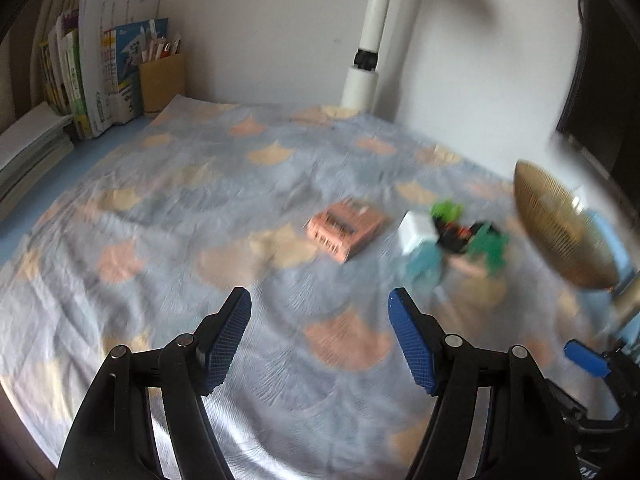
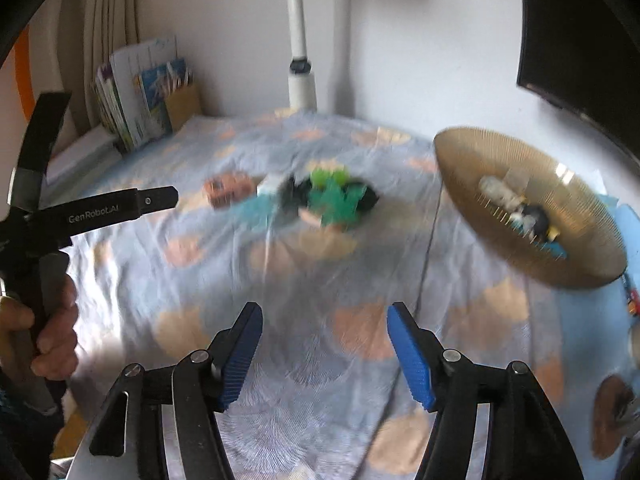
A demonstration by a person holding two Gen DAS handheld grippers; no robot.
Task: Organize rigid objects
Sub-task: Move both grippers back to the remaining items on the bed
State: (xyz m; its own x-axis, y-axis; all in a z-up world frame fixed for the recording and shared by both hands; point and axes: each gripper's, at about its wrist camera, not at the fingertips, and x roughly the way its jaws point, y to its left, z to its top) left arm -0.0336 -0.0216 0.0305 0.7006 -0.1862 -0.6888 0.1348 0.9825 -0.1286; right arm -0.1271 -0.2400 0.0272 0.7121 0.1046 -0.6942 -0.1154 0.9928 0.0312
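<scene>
A pink block [image 1: 346,230] lies on the patterned cloth [image 1: 200,208], with a white cube [image 1: 416,232] and a blurred cluster of green and black toy pieces [image 1: 472,236] to its right. The same cluster [image 2: 328,200] and pink block [image 2: 228,190] show in the right wrist view. A gold ribbed bowl [image 2: 464,176] at the right holds several small items [image 2: 516,208]; it also shows in the left wrist view [image 1: 560,224]. My left gripper [image 1: 320,336] is open and empty above the cloth. My right gripper [image 2: 324,352] is open and empty.
Books [image 1: 100,72] and a brown pen holder [image 1: 162,80] stand at the back left. A white lamp post [image 1: 366,40] rises at the back wall. The left gripper's body [image 2: 100,208] and the hand holding it [image 2: 52,328] sit at the left.
</scene>
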